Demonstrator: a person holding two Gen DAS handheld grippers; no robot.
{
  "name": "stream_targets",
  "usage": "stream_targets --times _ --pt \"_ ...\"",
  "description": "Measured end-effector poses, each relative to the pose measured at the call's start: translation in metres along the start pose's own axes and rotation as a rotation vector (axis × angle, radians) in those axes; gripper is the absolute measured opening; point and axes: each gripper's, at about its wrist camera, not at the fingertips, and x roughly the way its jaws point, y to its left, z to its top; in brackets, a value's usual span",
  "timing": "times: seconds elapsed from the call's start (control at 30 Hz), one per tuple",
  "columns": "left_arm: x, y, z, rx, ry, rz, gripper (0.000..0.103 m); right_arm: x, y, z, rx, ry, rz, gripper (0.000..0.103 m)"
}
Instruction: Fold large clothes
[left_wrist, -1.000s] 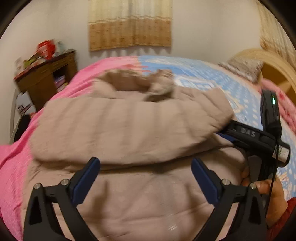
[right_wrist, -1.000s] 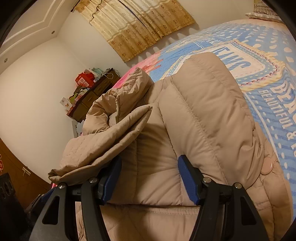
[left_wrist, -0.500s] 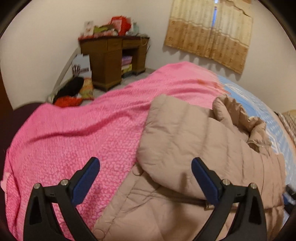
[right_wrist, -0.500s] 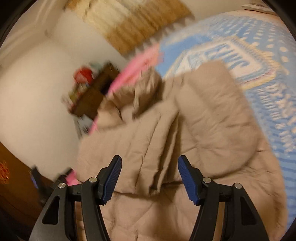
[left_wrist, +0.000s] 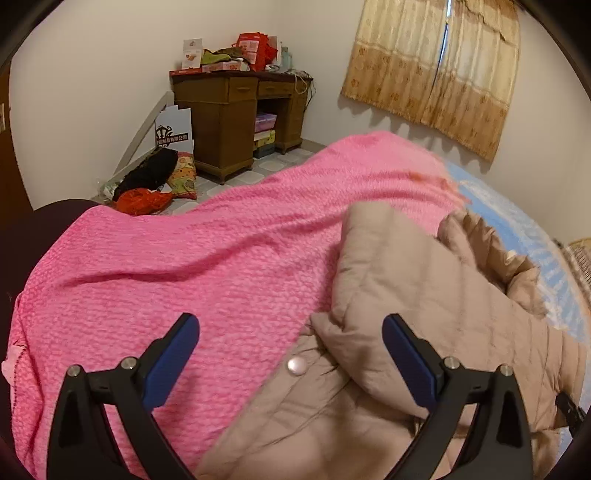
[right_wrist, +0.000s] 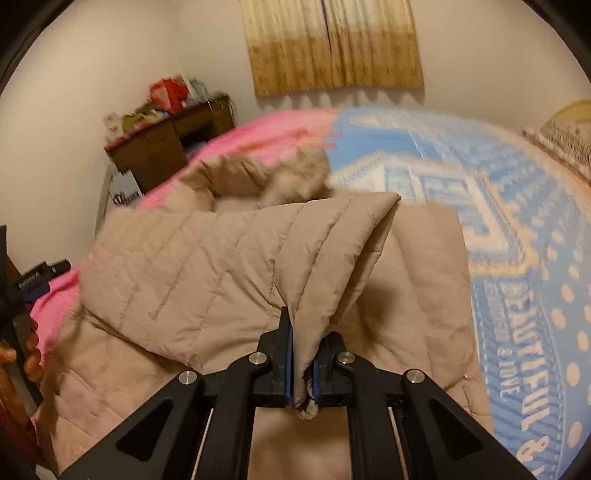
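— Closing within the last half second, the right gripper (right_wrist: 303, 363) now pinches the beige down jacket's (right_wrist: 229, 266) fold.
— Left gripper (left_wrist: 291, 354)?
— Wide apart, empty, over the jacket's edge on the pink blanket (left_wrist: 192, 266).

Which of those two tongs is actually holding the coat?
The right tongs: its blue pads have just closed on a fold of the beige coat. The left tongs gape open, gripping nothing.

The blue bedspread (right_wrist: 517, 229) reads "BEAUTIFUL"; the white bag (left_wrist: 173, 129) carries Chinese characters, seemingly "制品有限公司".
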Motion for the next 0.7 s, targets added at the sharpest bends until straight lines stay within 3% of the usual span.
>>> stream_targets --times 0.17,0.33,0.4,0.47,0.53,0.7 --pt "0.039 -0.023 -0.027 0.084 0.054 0.118 0.103 0.025 -0.028 -0.023 0.129 -0.008 0.124 0.018" --pt "0.055 -0.007 -0.025 -0.005 0.106 0.065 0.103 0.018 -0.043 -0.027 0.224 0.01 0.21 0.025" --pt "0.053 -0.007 -0.025 -0.005 0.095 0.066 0.103 0.001 -0.049 -0.032 0.284 -0.006 0.187 0.025" --pt "0.051 -0.008 -0.026 0.003 0.084 0.073 0.103 -0.027 -0.051 -0.037 0.33 -0.098 0.074 0.025" --pt "0.05 -0.006 -0.029 -0.004 0.084 0.065 0.103 -0.049 -0.042 -0.033 0.273 -0.172 0.027 0.025" --pt "0.047 -0.007 -0.031 -0.013 0.079 0.055 0.103 -0.042 0.002 0.004 0.116 -0.194 0.042 0.025"
